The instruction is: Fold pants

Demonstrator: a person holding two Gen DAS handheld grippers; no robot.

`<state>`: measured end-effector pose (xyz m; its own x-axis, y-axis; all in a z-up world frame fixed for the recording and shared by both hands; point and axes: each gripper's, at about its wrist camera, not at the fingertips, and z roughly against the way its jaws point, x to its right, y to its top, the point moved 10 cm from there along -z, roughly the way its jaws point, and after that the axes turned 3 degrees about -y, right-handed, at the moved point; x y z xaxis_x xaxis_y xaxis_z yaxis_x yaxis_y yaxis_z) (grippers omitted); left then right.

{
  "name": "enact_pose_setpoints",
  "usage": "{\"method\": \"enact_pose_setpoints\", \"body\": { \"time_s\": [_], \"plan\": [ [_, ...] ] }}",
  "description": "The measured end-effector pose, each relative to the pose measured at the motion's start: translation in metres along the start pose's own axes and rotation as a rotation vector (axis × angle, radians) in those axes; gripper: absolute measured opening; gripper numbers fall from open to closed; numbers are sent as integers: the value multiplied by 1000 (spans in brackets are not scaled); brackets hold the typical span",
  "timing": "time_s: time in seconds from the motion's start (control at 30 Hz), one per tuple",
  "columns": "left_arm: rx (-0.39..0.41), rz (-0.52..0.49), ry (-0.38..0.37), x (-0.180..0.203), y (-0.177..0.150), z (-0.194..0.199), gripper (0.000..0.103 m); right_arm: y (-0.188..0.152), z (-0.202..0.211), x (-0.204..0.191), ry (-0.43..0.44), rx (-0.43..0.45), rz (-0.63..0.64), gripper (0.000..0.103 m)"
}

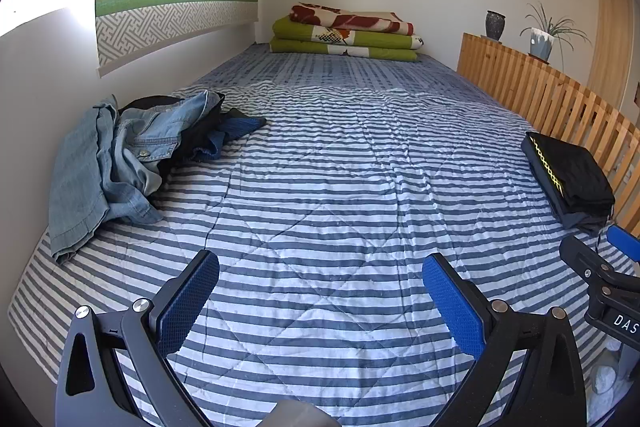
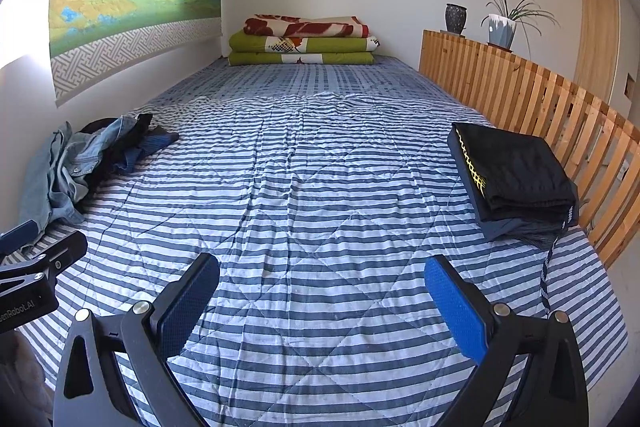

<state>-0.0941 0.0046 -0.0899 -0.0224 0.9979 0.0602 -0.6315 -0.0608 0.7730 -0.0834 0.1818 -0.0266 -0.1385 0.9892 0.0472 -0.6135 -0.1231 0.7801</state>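
1. White lettering "DAS" shows on the black body of the right gripper (image 1: 618,267) at the right border of the left wrist view; "enRobot.AI" can be read on the left gripper (image 2: 36,263) at the left border of the right wrist view.
2. Blue-padded fingers (image 1: 452,303) of the left gripper stand wide apart with nothing between them; the right gripper's fingers (image 2: 456,307) are equally spread and empty.
3. Crumpled light-blue denim pants with dark garments (image 1: 120,155) lie in a heap at the bed's left edge, against the white wall.
4. Folded black pants with a yellow zigzag stripe (image 2: 516,171) sit stacked at the bed's right edge, beside the slatted wooden rail (image 2: 560,99).
5. Blue-and-white striped quilt (image 1: 320,187) covers the bed; its middle lies bare.
6. Folded green and red blankets (image 1: 348,35) are piled at the far end.
7. On the rail's ledge stand a dark vase (image 2: 456,19) and a potted plant (image 2: 502,27).
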Motion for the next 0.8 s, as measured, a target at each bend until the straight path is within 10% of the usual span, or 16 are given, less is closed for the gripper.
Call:
{"method": "enact_pose_setpoints", "body": {
  "time_s": [0.8],
  "plan": [
    [-15,2,-1,-1,-2,-10,103,-6,-13,0,3,-24,2,101]
  ]
}}
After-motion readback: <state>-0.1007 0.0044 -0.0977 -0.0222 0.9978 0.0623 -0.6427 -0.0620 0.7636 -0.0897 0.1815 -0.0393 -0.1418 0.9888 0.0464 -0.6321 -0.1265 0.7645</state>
